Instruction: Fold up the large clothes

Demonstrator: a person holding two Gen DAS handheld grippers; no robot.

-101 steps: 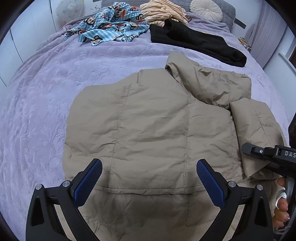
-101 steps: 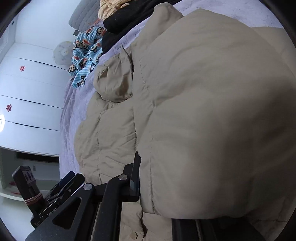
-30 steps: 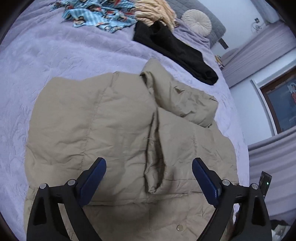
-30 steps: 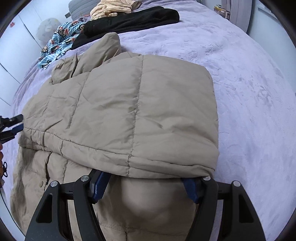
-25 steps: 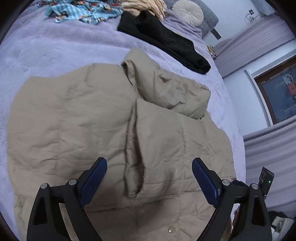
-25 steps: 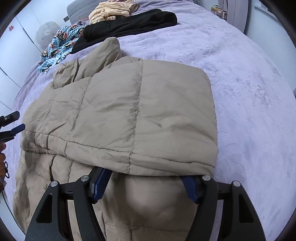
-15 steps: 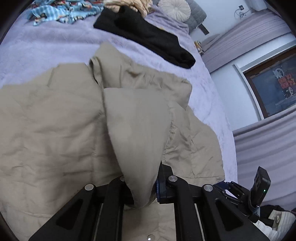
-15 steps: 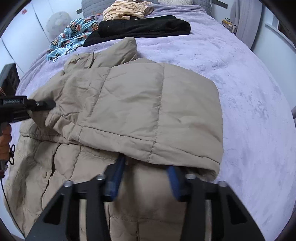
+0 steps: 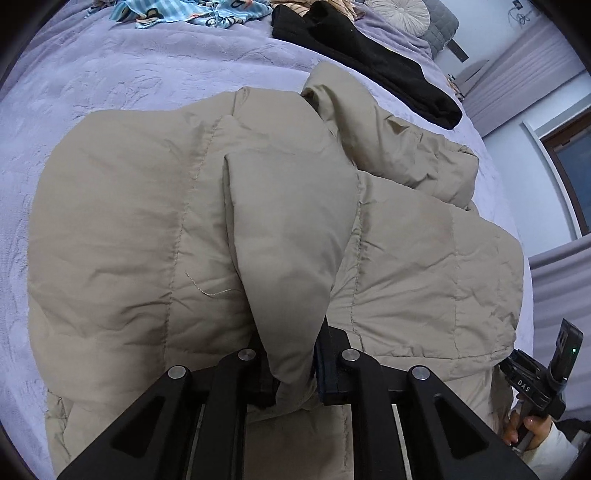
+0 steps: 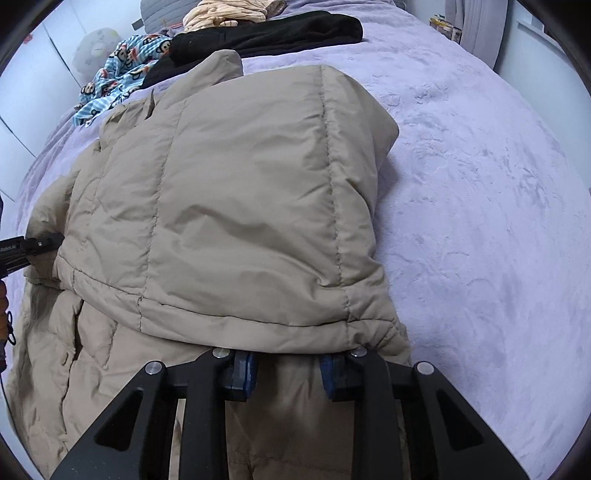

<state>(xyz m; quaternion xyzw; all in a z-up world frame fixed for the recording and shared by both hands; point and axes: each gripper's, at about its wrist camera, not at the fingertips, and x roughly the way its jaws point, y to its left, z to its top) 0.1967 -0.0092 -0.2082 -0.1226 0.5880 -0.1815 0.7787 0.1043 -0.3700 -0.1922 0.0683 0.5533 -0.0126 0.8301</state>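
- Two claws are at work on one beige padded jacket, which lies spread across the middle of a bed and fills most of both wrist views.
- Left claw: its jaws stand nearly together with a thick fold of the jacket pinched between them, and they are easing apart a little; the cloth is gripped and rises out of the jaws toward the middle of the frame. My guess is that this pinch marks the edge to be carried over for the next fold.
- Right claw: its blue pads are closing under the hem of a folded-over flap, low in the frame. Jacket cloth sits between them, but the flap hides the contact, so I cannot tell whether they are pressing on it yet.
- A grip at each end of the near edge would probably let the bulky, springy padding turn evenly rather than slump.
- The bed is covered with a lilac bedspread, soft and embossed, bare at the right of the right view.
- Toward the top edge lie a black garment, a blue patterned cloth and a striped pale one.
- White cupboard doors stand at the upper left of the right view; a curtain hangs at the upper right of the left view.
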